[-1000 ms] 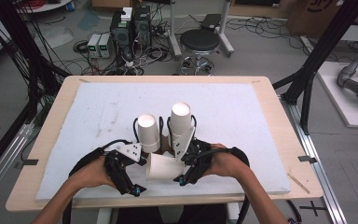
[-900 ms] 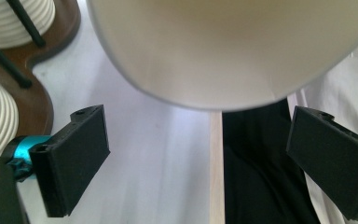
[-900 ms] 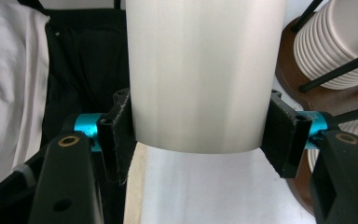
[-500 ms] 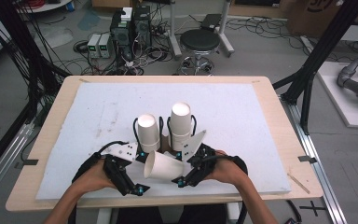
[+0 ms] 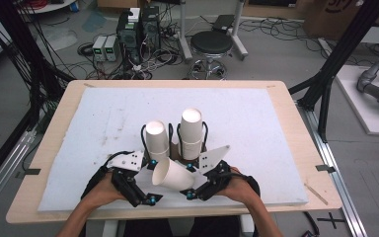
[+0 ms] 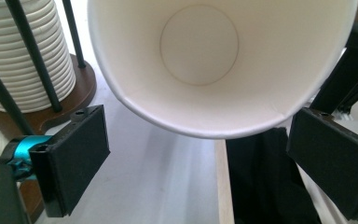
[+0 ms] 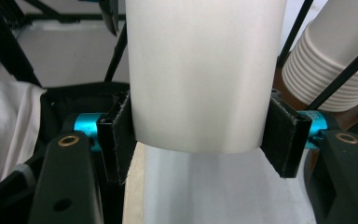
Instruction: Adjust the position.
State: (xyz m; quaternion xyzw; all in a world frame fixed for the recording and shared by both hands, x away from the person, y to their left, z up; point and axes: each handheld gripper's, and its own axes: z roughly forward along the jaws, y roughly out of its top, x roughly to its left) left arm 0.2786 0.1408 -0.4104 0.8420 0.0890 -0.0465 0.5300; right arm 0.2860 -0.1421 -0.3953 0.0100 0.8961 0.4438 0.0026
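A single white paper cup (image 5: pixel 173 175) lies tilted on its side in the air, low over the near part of the mat. My right gripper (image 5: pixel 189 181) is shut on it near its base. In the right gripper view both pads (image 7: pixel 119 135) press the cup's wall (image 7: pixel 200 70). Its open mouth faces my left gripper (image 5: pixel 151 181). That gripper (image 6: pixel 200 172) stands open just in front of the rim, and the cup's inside (image 6: pixel 200 56) shows above its jaws without touching them. Just behind stand two stacks of white cups (image 5: pixel 157 138) (image 5: pixel 191 129) in a black wire holder.
The holder's brown base (image 6: pixel 81 88) sits on a white foam mat (image 5: pixel 276 128) that covers a wooden table (image 5: pixel 308 153). The table's near edge lies right under both hands. Beyond the far edge are a stool (image 5: pixel 212 44), cables and black frame posts.
My right gripper has sunk a little with the cup, towards the near edge. The left gripper has hardly moved.
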